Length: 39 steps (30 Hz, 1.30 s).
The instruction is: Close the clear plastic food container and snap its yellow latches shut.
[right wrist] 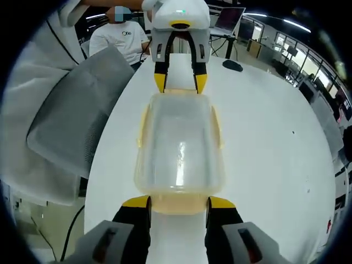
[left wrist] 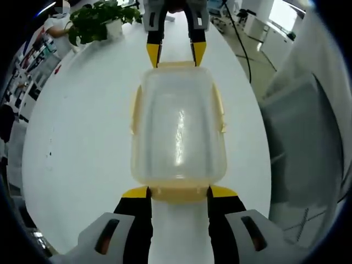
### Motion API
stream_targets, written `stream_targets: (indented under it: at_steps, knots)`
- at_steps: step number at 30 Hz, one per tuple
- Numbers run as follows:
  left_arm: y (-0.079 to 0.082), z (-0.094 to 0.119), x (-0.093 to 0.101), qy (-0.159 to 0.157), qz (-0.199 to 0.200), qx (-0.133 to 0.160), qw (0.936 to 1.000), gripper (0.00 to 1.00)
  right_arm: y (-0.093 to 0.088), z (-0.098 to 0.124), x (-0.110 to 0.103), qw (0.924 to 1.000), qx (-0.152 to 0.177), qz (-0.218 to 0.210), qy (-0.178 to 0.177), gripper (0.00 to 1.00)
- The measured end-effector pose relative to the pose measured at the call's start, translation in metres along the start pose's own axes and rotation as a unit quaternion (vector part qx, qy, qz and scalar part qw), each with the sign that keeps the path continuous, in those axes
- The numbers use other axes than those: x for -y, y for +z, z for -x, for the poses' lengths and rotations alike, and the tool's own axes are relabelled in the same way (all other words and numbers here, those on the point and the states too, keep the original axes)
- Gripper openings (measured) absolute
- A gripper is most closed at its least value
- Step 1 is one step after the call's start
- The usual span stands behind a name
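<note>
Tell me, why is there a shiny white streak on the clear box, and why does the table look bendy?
In the left gripper view, light glares off the container lid; the right gripper view shows the same streak. The fisheye lens curves the white table in both views. Shadows are soft, and nothing looks blurred.

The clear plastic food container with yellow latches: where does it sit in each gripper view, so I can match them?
Left gripper view: the clear plastic food container lies centre frame on the white table, between the left gripper below and the right gripper above.
Right gripper view: container centre frame, between the right gripper below and the left gripper above.
Shared landmark: the container's glossy lid.
</note>
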<state>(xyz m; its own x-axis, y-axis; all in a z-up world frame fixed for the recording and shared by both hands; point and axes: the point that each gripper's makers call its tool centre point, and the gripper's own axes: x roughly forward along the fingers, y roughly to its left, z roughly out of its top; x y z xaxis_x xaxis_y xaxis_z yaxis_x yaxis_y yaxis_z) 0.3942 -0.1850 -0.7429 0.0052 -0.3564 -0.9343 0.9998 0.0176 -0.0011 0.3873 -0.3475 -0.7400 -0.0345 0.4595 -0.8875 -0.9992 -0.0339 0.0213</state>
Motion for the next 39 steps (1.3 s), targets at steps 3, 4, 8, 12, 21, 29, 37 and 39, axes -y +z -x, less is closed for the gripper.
stream_targets:
  at_steps: [3, 4, 8, 12, 21, 29, 37, 39]
  knots:
    - [0.0, -0.001, 0.0, 0.001, -0.004, -0.003, 1.0, 0.37, 0.0, -0.001, 0.0, 1.0, 0.0, -0.003, -0.001, 0.37]
    - [-0.001, -0.001, 0.0, 0.001, -0.002, -0.003, 1.0, 0.37, 0.0, -0.001, 0.0, 1.0, 0.0, -0.002, -0.002, 0.37]
    - [0.0, -0.002, 0.002, 0.001, -0.005, -0.003, 1.0, 0.38, -0.002, -0.001, 0.001, 1.0, -0.006, 0.005, -0.004, 0.37]
    - [0.0, -0.001, 0.002, 0.002, -0.003, -0.001, 1.0, 0.38, -0.002, -0.002, 0.003, 0.9999, -0.009, 0.007, -0.009, 0.38]
    - [0.0, 0.0, 0.002, 0.01, -0.006, 0.006, 0.9999, 0.38, -0.004, -0.004, 0.002, 0.9997, -0.023, 0.004, -0.007, 0.4]
    - [-0.003, 0.003, 0.002, 0.011, -0.007, 0.01, 0.9999, 0.4, -0.001, -0.003, 0.001, 0.9996, -0.026, 0.008, -0.01, 0.44]
    - [-0.013, 0.008, 0.011, 0.002, 0.013, 0.01, 0.9999, 0.5, 0.001, 0.003, 0.002, 0.9997, -0.021, 0.003, -0.014, 0.45]
    - [-0.013, 0.01, 0.008, 0.006, 0.028, 0.019, 0.9994, 0.49, 0.001, 0.005, 0.001, 0.9997, -0.019, 0.001, -0.012, 0.45]
